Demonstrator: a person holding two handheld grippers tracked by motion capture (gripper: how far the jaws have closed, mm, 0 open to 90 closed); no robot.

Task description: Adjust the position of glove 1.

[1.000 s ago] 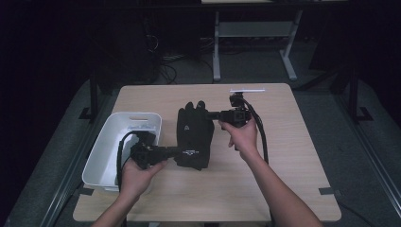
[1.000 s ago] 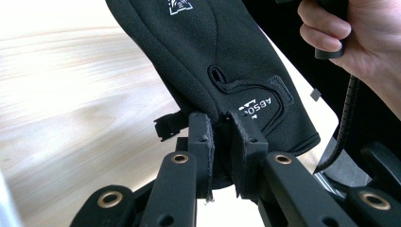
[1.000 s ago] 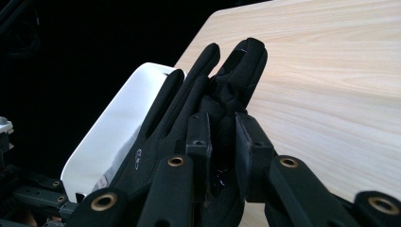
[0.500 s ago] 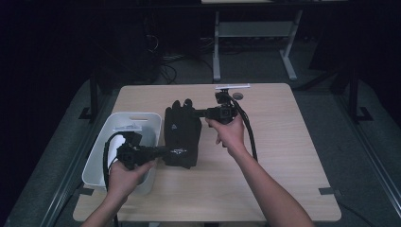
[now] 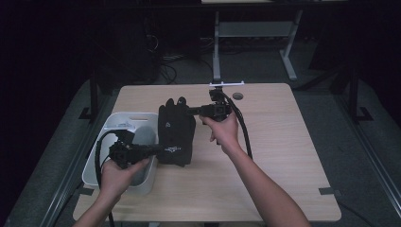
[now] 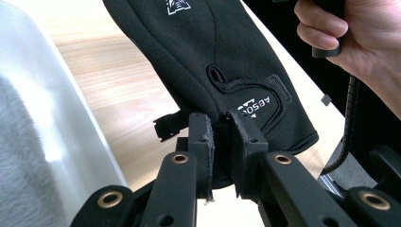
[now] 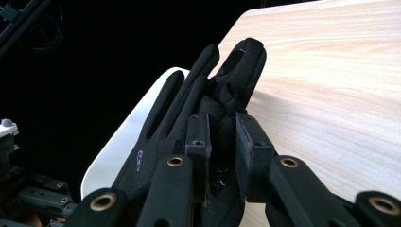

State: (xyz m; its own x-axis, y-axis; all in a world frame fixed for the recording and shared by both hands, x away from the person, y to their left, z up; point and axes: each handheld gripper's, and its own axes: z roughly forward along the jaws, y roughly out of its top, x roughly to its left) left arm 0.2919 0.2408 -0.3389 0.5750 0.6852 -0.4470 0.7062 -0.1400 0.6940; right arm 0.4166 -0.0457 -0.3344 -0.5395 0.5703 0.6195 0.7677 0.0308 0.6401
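While both grippers clamp their fingers on it, the black glove hangs over the surface beside the white bin, long axis front-to-back, fingertips pointing away: left gripper at its cuff, right gripper at its fingers.

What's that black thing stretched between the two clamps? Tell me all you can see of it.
It is a black glove of soft, stretchy-looking fabric, with white printed logos and a stitched cuff tab. It is held over the wooden table beside the white bin. The left gripper pinches its cuff end; the right gripper pinches its finger end.
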